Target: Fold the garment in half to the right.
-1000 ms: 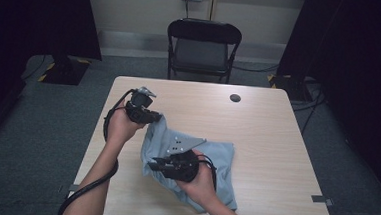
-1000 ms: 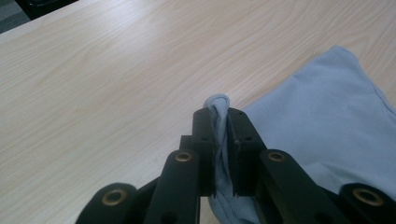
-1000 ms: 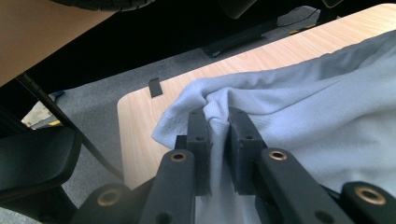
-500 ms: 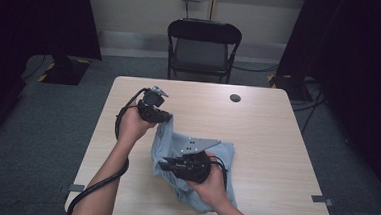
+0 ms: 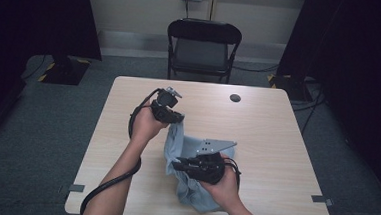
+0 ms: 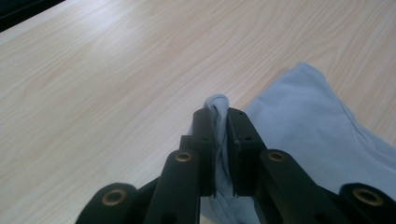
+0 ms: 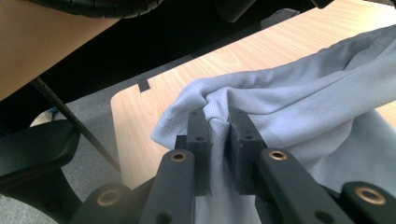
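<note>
No brand, label or readable writing shows anywhere, and no container stands on the counter (image 5: 276, 143), a pale wood-grain top.

A light blue-grey cloth (image 5: 193, 188) lies bunched near the counter's middle and runs toward its 6 o'clock edge. The left gripper (image 5: 170, 117), held in the person's left hand (image 5: 147, 125), sits at the cloth's 11 o'clock end; in the left gripper view its fingers (image 6: 204, 140) are clenched on a narrow fold of the cloth (image 6: 308, 126), which pokes out past the tips and spreads on the wood toward 3 o'clock. The right gripper (image 5: 182, 164), in the right hand (image 5: 223, 187), lies over the middle of the cloth with its grey three-cornered plate (image 5: 216, 145) on top. In the right gripper view its fingers (image 7: 198, 135) are pinched on a gathered ridge of the cloth (image 7: 289, 93), whose stitched hem hangs at 9 o'clock over the counter's edge.

A small dark round disc (image 5: 235, 97) lies on the counter at 1 o'clock, well apart from the cloth. A black folding chair (image 5: 202, 48) stands beyond the far edge at 12 o'clock.
</note>
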Motion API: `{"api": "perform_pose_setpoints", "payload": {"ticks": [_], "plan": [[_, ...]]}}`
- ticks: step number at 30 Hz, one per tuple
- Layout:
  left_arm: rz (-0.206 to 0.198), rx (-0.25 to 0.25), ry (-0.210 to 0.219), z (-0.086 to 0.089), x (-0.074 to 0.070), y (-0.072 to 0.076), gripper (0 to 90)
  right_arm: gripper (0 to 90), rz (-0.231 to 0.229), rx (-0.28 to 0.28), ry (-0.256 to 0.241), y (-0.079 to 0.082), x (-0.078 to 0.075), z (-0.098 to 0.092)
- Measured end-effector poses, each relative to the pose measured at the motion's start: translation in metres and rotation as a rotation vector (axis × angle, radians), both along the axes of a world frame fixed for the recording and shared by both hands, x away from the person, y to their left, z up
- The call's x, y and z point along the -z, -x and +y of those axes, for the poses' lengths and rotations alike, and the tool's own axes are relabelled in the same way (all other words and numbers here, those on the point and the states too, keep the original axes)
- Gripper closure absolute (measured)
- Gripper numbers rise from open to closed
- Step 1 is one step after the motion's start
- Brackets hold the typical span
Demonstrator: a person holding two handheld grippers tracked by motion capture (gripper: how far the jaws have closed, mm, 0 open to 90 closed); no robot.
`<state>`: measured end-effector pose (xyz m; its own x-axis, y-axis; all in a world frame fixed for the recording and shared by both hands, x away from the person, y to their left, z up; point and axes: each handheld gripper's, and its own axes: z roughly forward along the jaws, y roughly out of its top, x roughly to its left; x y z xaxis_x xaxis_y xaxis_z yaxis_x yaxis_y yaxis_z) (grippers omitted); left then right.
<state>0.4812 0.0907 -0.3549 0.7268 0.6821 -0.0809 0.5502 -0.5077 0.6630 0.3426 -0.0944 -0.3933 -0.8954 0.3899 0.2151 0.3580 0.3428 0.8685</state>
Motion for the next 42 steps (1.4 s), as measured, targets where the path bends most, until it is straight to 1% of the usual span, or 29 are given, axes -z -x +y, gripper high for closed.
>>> {"api": "perform_pose_setpoints", "payload": {"ticks": [9,11,16,19,22,24,30,35,42], "plan": [[0.003,0.02,0.001,-0.017,-0.004,0.0,83.0,81.0,0.003,0.012,-0.006,0.003,0.002,-0.016],[0.001,0.031,-0.002,-0.021,-0.005,0.0,83.0,80.9,0.003,0.015,-0.009,0.004,0.002,-0.02],[0.0,0.036,-0.003,-0.032,-0.007,0.0,83.0,80.9,0.005,0.026,-0.018,0.004,0.003,-0.031],[-0.003,0.04,-0.009,-0.034,-0.008,0.0,83.0,81.0,0.009,0.032,-0.021,0.005,0.003,-0.036],[-0.006,0.038,-0.004,-0.035,-0.009,0.0,83.0,81.0,0.012,0.032,-0.027,0.004,0.003,-0.037],[0.0,0.035,0.005,-0.034,-0.009,0.001,83.0,81.0,0.011,0.028,-0.027,0.004,0.003,-0.036],[0.0,0.036,0.001,-0.033,-0.009,0.001,83.0,81.0,0.01,0.023,-0.026,0.005,0.003,-0.034],[-0.003,0.026,0.007,-0.027,-0.01,0.0,83.0,81.0,0.01,0.02,-0.02,0.003,0.001,-0.03],[-0.007,0.002,0.017,-0.014,-0.013,0.0,83.0,81.0,0.011,0.001,-0.015,-0.001,-0.003,-0.018]]}}
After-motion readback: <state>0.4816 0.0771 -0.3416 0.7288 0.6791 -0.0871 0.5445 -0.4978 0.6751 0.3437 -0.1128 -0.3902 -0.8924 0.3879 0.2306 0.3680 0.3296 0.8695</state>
